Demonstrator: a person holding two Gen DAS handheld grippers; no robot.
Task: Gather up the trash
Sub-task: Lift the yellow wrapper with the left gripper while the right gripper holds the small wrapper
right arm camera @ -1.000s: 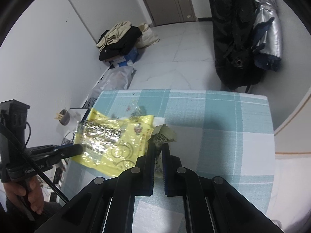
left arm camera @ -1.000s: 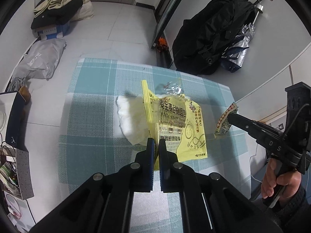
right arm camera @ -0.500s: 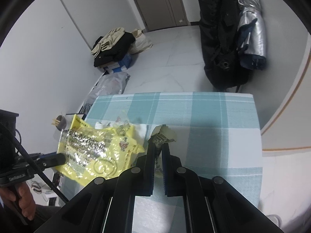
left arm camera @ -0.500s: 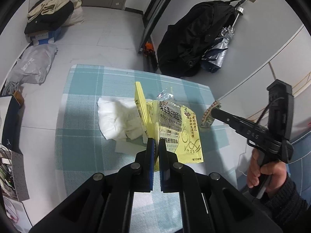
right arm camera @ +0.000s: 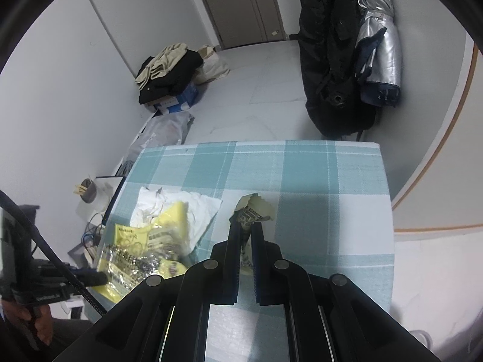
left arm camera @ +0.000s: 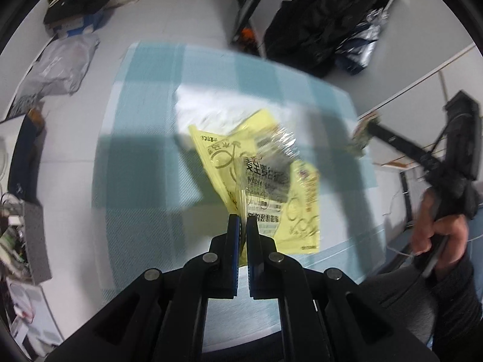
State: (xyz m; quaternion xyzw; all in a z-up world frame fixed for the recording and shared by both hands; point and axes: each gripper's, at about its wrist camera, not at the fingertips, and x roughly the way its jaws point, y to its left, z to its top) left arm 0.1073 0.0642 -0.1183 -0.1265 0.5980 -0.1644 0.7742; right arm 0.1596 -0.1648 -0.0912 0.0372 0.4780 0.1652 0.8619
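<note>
A yellow food wrapper (left arm camera: 271, 187) with a clear crinkled window hangs above the blue-checked table (left arm camera: 145, 126), and my left gripper (left arm camera: 243, 221) is shut on its lower edge. The same yellow wrapper (right arm camera: 142, 250) shows at lower left in the right wrist view, held by the left gripper (right arm camera: 102, 277). My right gripper (right arm camera: 245, 229) is shut on a small torn paper wrapper (right arm camera: 253, 211) with dark print. That small wrapper (left arm camera: 362, 132) also appears at the right gripper's tip (left arm camera: 369, 128) in the left wrist view. A crumpled white tissue (right arm camera: 181, 208) lies on the table.
A black bag (right arm camera: 332, 69) and a silver folded umbrella (right arm camera: 380, 57) hang on the wall beyond the table. Clothes on a box (right arm camera: 169, 81) and a grey plastic bag (right arm camera: 163, 135) lie on the floor. Cluttered shelves (left arm camera: 18, 229) stand left of the table.
My left gripper has carried the yellow wrapper toward the table's near edge, tilting further down; the wrapper now sits lower left in the right wrist view. The right gripper holds still with its paper wrapper.
</note>
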